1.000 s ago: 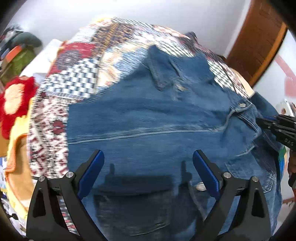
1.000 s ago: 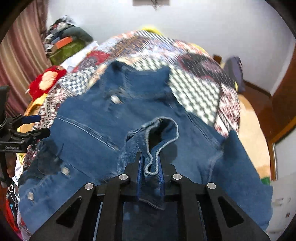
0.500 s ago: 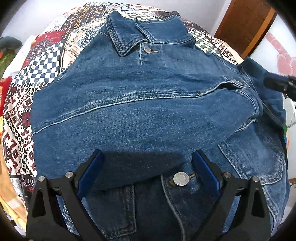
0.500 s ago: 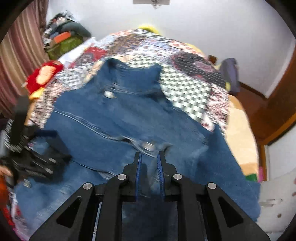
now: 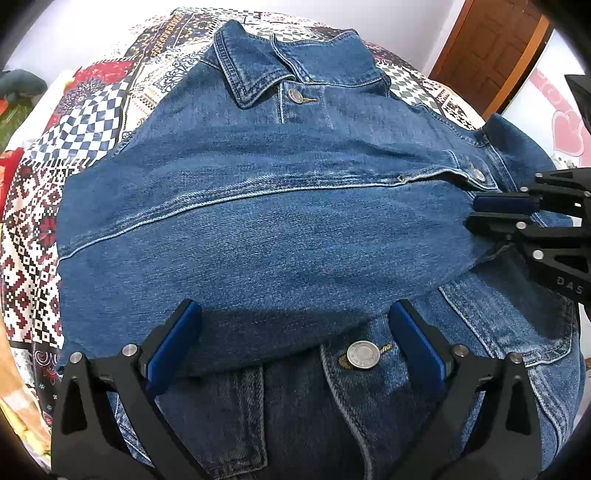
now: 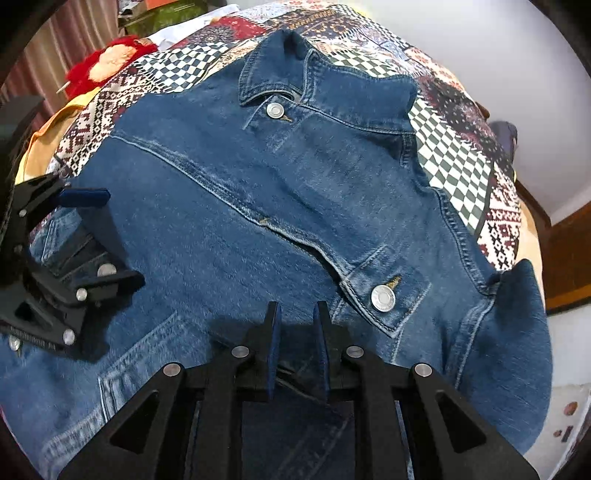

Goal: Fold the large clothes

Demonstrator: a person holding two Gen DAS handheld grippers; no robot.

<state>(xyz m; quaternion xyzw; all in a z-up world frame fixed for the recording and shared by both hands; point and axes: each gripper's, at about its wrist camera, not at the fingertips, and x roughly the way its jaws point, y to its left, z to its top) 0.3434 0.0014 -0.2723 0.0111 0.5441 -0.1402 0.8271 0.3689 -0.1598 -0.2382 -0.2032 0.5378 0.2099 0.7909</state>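
Note:
A blue denim jacket [image 5: 280, 221] lies front up on a patchwork bedspread [image 5: 44, 206], collar at the far end, with one sleeve folded across its chest. It also fills the right wrist view [image 6: 295, 206]. My left gripper [image 5: 295, 339] is open and empty, low over the jacket's near part by a metal button [image 5: 362, 355]. My right gripper [image 6: 297, 347] is nearly shut on the sleeve's cuff end, beside the cuff button [image 6: 383, 298]. It shows at the right in the left wrist view [image 5: 491, 210].
A red and cream soft item [image 6: 110, 62] and piled clothes [image 6: 166, 14] lie off the bed's far left. A brown wooden door [image 5: 487, 51] stands at the far right. White walls are behind the bed.
My right gripper carried the sleeve across the jacket and laid it flat on the chest. My left gripper moved closer and lower over the jacket, still open.

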